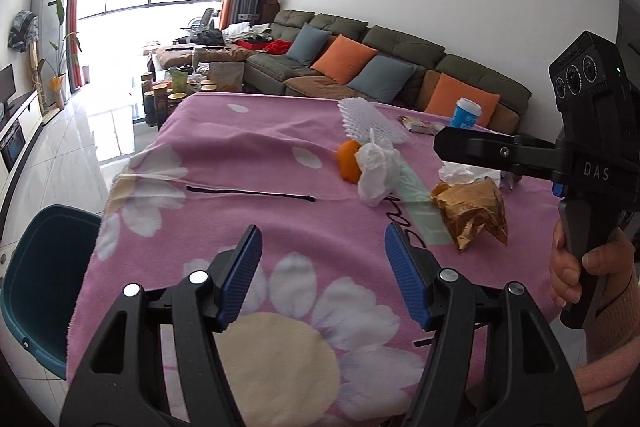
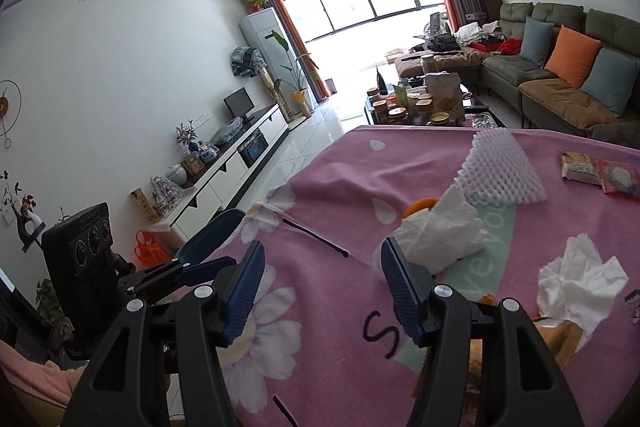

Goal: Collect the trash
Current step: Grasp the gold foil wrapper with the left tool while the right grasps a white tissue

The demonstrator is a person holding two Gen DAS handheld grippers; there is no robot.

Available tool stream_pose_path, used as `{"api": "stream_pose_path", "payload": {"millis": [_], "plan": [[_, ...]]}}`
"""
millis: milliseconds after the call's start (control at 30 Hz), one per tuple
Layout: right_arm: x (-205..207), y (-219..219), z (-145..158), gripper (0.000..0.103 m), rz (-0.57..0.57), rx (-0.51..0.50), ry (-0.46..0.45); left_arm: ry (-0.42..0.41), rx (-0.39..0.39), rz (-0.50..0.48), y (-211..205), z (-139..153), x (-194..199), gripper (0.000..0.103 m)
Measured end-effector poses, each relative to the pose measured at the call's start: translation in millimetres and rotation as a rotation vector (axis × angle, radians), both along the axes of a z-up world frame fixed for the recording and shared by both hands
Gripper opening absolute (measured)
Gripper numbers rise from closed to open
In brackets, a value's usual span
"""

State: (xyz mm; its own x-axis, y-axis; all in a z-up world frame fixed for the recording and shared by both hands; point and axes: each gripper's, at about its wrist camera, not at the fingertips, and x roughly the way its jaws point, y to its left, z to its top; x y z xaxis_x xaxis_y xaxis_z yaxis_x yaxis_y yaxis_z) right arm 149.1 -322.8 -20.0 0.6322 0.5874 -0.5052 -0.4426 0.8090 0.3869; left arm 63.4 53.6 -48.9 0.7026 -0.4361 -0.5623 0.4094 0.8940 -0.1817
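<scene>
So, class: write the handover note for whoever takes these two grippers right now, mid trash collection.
Left gripper: jaws open, empty, over the pink cloth.
Right gripper: jaws open, empty.
On the cloth: foam net, orange peel, crumpled tissue, second tissue, gold wrapper, snack packet, black strip, blue cup.
Teal bin at the table's left edge.
Done: cannot tell. Left: all of the above.
</scene>
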Motion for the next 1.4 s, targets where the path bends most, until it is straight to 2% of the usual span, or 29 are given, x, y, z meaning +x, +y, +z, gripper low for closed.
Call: {"api": "stream_pose_path", "payload": {"millis": [167, 333, 633, 767, 933, 1133, 1167, 1200, 1233, 1267, 1400], "plan": [[-12.6, -50.2, -3.3, 0.058, -0.140, 0.009, -0.010, 0.018, -0.024, -0.100, -33.3, -6.8, -1.6, 0.063], [-22.3, -94.0, -8.7, 0.058, -0.261, 0.016, -0.009, 0.029, -0.009, -0.187, -68.0, -11.8, -0.2, 0.063], [-36.1, -163.1, -31.4, 0.058, -0.427, 0.030, 0.031, 0.097, -0.013, -0.263, -110.7, -17.5, 17.9, 0.069], [-38.1, -177.4, -41.6, 0.058, -0.437, 0.068, 0.056, 0.114, -0.016, -0.281, -122.0, -17.1, 22.1, 0.074], [-29.4, -172.3, -48.5, 0.058, -0.383, 0.093, 0.069, 0.147, 0.002, -0.295, -137.3, -20.3, 29.8, 0.078], [-9.3, -160.0, -56.5, 0.058, -0.322, 0.136, 0.098, 0.231, 0.017, -0.309, -153.4, -34.0, 44.1, 0.076], [-5.8, -158.7, -57.4, 0.057, -0.315, 0.142, 0.108, 0.247, 0.016, -0.309, -154.4, -36.9, 46.4, 0.074], [-2.7, -157.0, -57.7, 0.054, -0.307, 0.145, 0.115, 0.265, 0.015, -0.310, -156.4, -40.6, 49.4, 0.066], [-0.9, -155.5, -58.7, 0.046, -0.300, 0.141, 0.120, 0.283, 0.012, -0.311, -156.9, -43.6, 51.7, 0.063], [0.2, -154.0, -59.4, 0.039, -0.298, 0.135, 0.124, 0.293, 0.005, -0.310, -156.4, -45.6, 53.2, 0.061], [1.8, -151.9, -61.0, 0.022, -0.286, 0.120, 0.130, 0.274, 0.002, -0.300, -154.5, -44.5, 52.8, 0.058]]}}
